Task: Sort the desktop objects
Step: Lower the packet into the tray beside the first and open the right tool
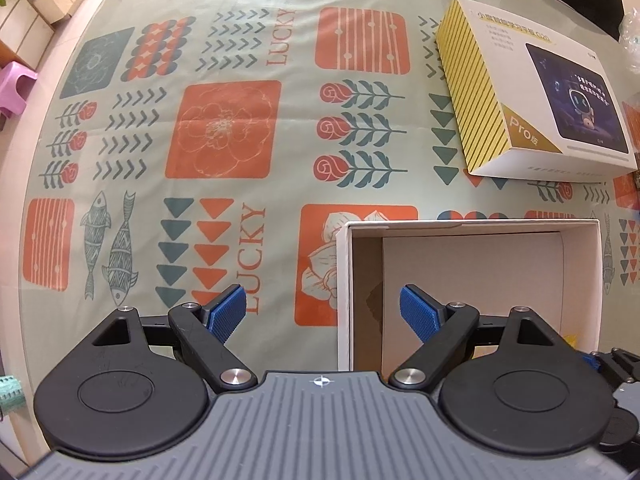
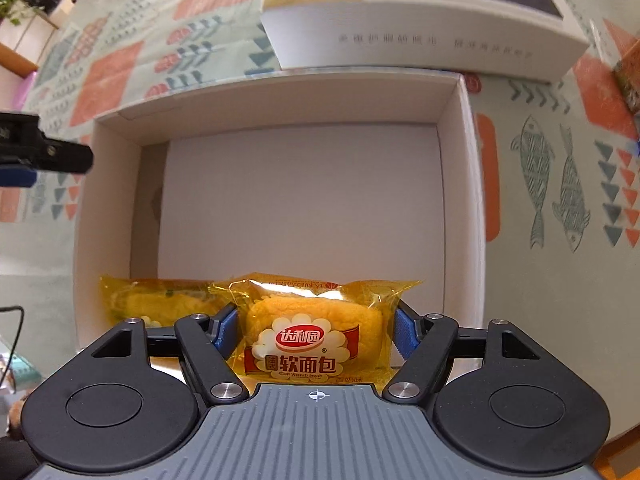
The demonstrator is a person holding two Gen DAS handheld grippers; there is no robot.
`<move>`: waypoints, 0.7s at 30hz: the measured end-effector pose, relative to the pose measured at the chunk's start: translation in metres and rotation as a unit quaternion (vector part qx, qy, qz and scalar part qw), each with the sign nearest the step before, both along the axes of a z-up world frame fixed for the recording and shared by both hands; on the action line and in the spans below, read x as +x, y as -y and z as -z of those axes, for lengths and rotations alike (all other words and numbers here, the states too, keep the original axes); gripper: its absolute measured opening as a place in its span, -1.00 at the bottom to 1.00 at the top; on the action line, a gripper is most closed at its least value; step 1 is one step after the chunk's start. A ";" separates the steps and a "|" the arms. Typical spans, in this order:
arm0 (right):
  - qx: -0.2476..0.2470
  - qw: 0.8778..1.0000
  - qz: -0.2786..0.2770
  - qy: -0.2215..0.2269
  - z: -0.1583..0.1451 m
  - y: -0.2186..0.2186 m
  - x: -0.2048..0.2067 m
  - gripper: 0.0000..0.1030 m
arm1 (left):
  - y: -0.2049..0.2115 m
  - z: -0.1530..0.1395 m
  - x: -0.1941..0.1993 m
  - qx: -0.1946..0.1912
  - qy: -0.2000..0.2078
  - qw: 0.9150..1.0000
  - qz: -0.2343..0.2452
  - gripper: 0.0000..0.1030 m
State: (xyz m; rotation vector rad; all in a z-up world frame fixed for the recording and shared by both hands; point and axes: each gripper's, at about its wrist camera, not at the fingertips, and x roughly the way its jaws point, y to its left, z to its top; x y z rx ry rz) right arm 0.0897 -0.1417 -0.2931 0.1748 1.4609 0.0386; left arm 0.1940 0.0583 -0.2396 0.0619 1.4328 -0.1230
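The right gripper (image 2: 316,330), fingers clamped on a yellow-wrapped soft bread packet (image 2: 316,336), holds it over the near end of the open white cardboard box (image 2: 460,184), beside another packet (image 2: 156,304), likely for boxing, while the left gripper (image 1: 322,314) hovers with fingers apart.

Both views are evenly and brightly lit, with only soft shadows cast. Faint sheen is seen on the worktop (image 1: 248,60) far ahead of the left claw (image 1: 322,312). Strong fisheye bending is shown at all edges. Ahead of the right claw (image 2: 316,330), the printed box (image 2: 420,40) is smeared by blur.
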 end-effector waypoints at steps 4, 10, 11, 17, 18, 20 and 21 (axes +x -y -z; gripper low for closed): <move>-0.004 1.000 0.005 -0.013 0.010 -0.001 -0.002 0.40 | 0.003 0.002 0.005 0.000 -0.003 1.000 0.005 1.00; -0.011 1.000 0.008 -0.024 0.017 0.002 0.006 0.71 | 0.007 0.007 0.010 -0.005 -0.010 1.000 0.017 1.00; -0.012 1.000 0.009 -0.024 0.017 0.002 0.006 0.74 | 0.007 0.008 0.011 -0.006 -0.011 1.000 0.019 1.00; -0.018 1.000 0.011 -0.011 0.004 0.004 0.003 0.96 | 0.008 0.012 0.013 -0.010 -0.018 1.000 0.021 1.00; -0.018 1.000 0.009 -0.009 0.001 0.005 0.002 0.99 | 0.008 0.012 0.013 -0.009 -0.018 1.000 0.022 1.00; -0.017 1.000 0.009 -0.003 -0.005 0.006 0.001 0.99 | 0.010 0.011 0.011 -0.009 -0.017 1.000 0.024 1.00; -0.017 1.000 0.009 0.001 -0.009 0.008 0.000 0.99 | 0.010 0.010 0.010 -0.010 -0.016 1.000 0.024 1.00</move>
